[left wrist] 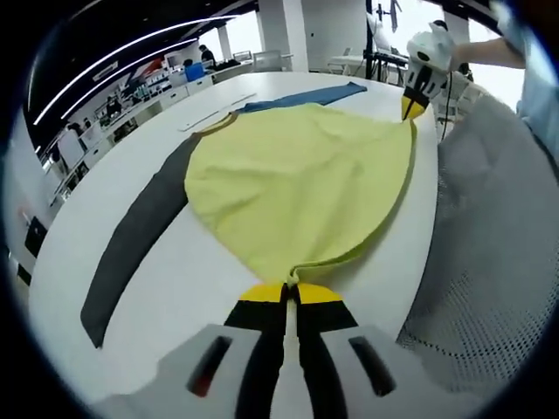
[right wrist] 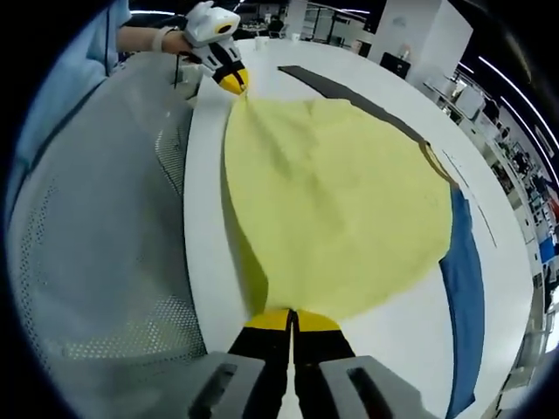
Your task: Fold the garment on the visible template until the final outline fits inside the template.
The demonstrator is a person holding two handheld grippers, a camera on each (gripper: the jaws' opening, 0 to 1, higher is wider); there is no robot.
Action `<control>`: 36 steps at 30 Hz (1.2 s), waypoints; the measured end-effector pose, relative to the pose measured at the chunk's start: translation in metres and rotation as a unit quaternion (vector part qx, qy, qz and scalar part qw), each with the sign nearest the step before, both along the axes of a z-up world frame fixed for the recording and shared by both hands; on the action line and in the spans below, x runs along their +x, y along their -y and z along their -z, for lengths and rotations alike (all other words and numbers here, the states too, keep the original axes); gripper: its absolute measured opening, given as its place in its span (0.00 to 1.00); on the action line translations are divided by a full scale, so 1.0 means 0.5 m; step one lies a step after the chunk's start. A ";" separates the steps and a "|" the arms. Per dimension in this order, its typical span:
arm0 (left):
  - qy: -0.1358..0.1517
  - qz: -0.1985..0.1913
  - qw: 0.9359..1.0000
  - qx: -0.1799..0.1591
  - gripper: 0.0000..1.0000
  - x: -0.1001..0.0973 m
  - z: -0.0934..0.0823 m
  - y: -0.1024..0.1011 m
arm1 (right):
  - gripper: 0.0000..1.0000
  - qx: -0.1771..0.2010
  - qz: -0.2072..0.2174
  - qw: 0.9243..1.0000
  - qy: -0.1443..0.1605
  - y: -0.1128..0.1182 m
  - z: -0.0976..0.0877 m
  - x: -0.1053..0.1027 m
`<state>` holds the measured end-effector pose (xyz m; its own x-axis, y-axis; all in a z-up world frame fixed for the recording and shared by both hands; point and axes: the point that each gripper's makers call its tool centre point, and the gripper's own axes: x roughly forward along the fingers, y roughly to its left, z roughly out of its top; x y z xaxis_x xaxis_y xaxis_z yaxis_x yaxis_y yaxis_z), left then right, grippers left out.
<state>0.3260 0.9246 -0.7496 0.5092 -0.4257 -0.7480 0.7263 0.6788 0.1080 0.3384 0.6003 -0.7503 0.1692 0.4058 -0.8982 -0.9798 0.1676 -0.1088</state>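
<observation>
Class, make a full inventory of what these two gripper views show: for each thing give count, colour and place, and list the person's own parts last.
Garment: one, yellow, spread on the table, pinched at two edge points by the grippers.
Dark strip: one, dark grey, flat on the table along the garment's far side, partly under it.
Blue strip: one, blue, flat on the table beside the garment.
Table: one, white, under everything.
Mesh fabric: one, grey, along the table's near edge.
Background desks and people: several, too small to detail.
Left gripper: one, yellow tips on black, shut on a garment edge.
Right gripper: one, yellow tips on black, shut on the garment's edge.
Person's sleeve: one, light blue, beside the mesh fabric.
</observation>
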 end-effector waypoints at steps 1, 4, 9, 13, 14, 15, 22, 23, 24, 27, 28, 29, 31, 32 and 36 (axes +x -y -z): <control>-0.001 0.003 1.000 0.000 0.00 -0.002 0.003 0.001 | 0.00 -0.003 -0.004 1.000 -0.001 0.003 0.003 -0.002; -0.009 0.003 1.000 -0.002 0.00 -0.007 0.009 0.003 | 0.00 -0.012 -0.009 1.000 0.001 0.011 0.008 -0.003; -0.022 0.022 0.999 0.011 0.00 -0.026 0.025 0.010 | 0.00 -0.017 -0.015 1.000 -0.002 0.017 0.014 -0.005; -0.028 0.028 0.999 0.013 0.00 -0.033 0.031 0.012 | 0.00 -0.028 -0.029 0.999 -0.006 0.021 0.026 -0.006; -0.028 0.027 0.999 0.014 0.00 -0.033 0.033 0.011 | 0.00 -0.029 -0.031 0.999 -0.007 0.021 0.028 -0.006; -0.028 0.027 0.999 0.015 0.00 -0.033 0.034 0.010 | 0.00 -0.029 -0.030 0.999 -0.009 0.021 0.030 -0.007; -0.030 0.025 0.999 0.015 0.00 -0.034 0.038 0.010 | 0.00 -0.033 -0.033 0.999 -0.015 0.024 0.045 -0.007; -0.029 0.026 0.999 0.015 0.00 -0.034 0.039 0.009 | 0.00 -0.034 -0.034 0.999 -0.015 0.024 0.047 -0.008; -0.030 0.025 0.999 0.015 0.00 -0.034 0.039 0.009 | 0.00 -0.035 -0.032 0.999 -0.017 0.024 0.050 -0.008; -0.030 0.025 0.999 0.014 0.01 -0.034 0.040 0.009 | 0.00 -0.034 -0.026 0.999 -0.022 0.023 0.053 -0.009; -0.029 0.026 0.999 0.014 0.01 -0.034 0.039 0.010 | 0.00 -0.032 -0.022 0.999 -0.022 0.023 0.052 -0.008; -0.029 0.027 0.999 0.014 0.02 -0.034 0.039 0.009 | 0.00 -0.029 -0.015 0.999 -0.023 0.023 0.050 -0.007; -0.031 0.025 0.999 0.003 0.08 -0.036 0.036 0.011 | 0.05 -0.027 -0.006 0.999 -0.026 0.028 0.047 -0.005; -0.028 0.027 0.999 0.001 0.12 -0.037 0.034 0.011 | 0.10 -0.025 0.000 0.999 -0.028 0.032 0.045 -0.005; -0.022 0.023 0.999 -0.012 0.23 -0.040 0.024 0.009 | 0.17 -0.002 0.025 0.999 -0.027 0.040 0.029 -0.004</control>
<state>0.3061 0.9203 -0.7615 0.4556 -0.4664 -0.7582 0.7609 0.6461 0.0597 0.3365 0.5805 -0.7648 0.1401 0.3939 -0.9084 -0.9747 0.2163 -0.0565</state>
